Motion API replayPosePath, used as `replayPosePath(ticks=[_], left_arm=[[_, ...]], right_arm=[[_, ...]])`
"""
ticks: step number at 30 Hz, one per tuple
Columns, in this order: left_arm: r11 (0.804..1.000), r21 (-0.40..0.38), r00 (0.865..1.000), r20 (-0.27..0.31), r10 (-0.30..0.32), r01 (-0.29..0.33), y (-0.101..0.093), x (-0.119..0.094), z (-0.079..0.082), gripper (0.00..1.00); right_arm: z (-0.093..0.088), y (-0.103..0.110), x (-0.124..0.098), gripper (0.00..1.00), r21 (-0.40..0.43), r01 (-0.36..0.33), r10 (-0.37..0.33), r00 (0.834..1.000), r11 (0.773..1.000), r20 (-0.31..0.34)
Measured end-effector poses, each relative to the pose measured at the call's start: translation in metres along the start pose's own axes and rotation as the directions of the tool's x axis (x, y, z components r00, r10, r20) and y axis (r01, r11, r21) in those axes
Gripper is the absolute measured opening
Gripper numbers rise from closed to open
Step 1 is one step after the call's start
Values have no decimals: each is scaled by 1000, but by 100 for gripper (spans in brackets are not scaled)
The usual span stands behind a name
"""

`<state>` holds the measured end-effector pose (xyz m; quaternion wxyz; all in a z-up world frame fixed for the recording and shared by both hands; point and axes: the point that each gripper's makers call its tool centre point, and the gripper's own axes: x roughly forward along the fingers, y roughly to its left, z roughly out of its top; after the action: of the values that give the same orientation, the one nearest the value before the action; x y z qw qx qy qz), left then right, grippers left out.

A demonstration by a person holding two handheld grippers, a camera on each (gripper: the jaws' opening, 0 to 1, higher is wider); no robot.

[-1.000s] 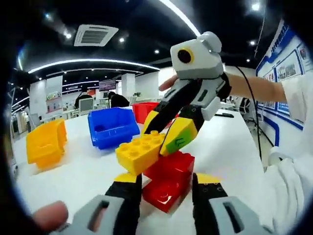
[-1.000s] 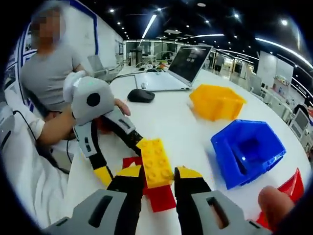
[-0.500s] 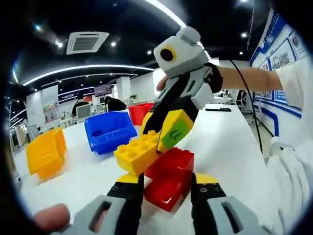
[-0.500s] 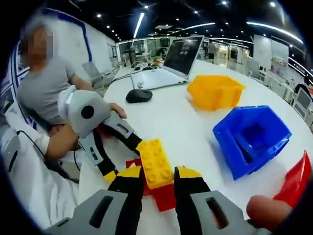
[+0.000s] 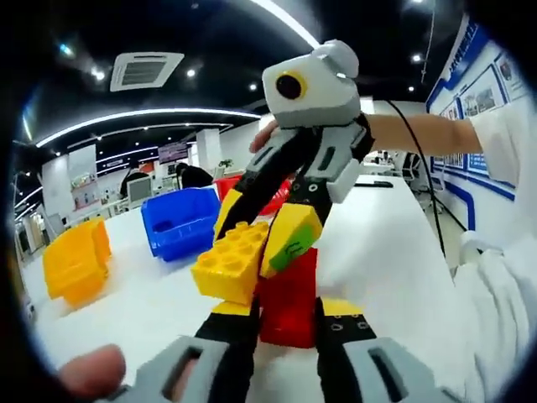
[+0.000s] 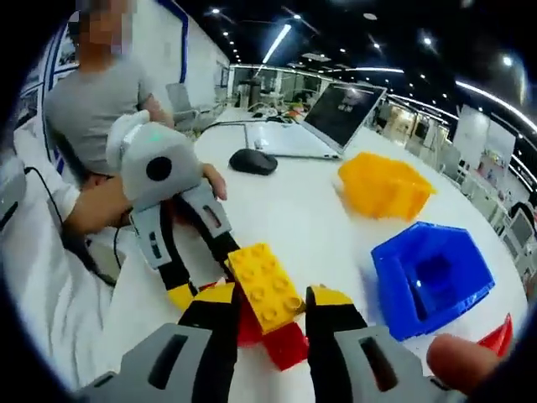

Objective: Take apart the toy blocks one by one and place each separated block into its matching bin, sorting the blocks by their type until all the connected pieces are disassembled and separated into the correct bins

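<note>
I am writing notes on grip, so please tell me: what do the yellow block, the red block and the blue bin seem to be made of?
Yellow block: apparently hard moulded plastic, its smooth studs catching light.
Red block: likely the same plastic, glossy, with bright reflections on its faces.
Blue bin: probably rigid plastic too, with thin, even walls and a slight sheen.

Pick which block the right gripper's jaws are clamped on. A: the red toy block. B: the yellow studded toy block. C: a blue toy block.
B: in the right gripper view, the right gripper has its jaws closed on the yellow studded toy block, with the red toy block beneath it.
</note>
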<state>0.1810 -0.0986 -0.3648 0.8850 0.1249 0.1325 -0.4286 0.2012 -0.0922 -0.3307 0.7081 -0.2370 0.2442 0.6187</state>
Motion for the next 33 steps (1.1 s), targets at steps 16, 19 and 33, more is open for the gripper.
replayPosePath(ticks=[16, 19, 33], left_arm=[[992, -123, 1000, 7, -26, 27, -5, 0, 2, 46], [990, -131, 998, 31, -48, 51, -1, -8, 1, 52], [979, -166, 992, 63, -107, 116, -12, -15, 7, 11]], right_arm=[[4, 4, -4, 25, -2, -7, 7, 999, 1000, 46], [7, 17, -5, 25, -97, -10, 18, 997, 995, 80], [-13, -8, -33, 23, 74, 82, -90, 990, 994, 109]])
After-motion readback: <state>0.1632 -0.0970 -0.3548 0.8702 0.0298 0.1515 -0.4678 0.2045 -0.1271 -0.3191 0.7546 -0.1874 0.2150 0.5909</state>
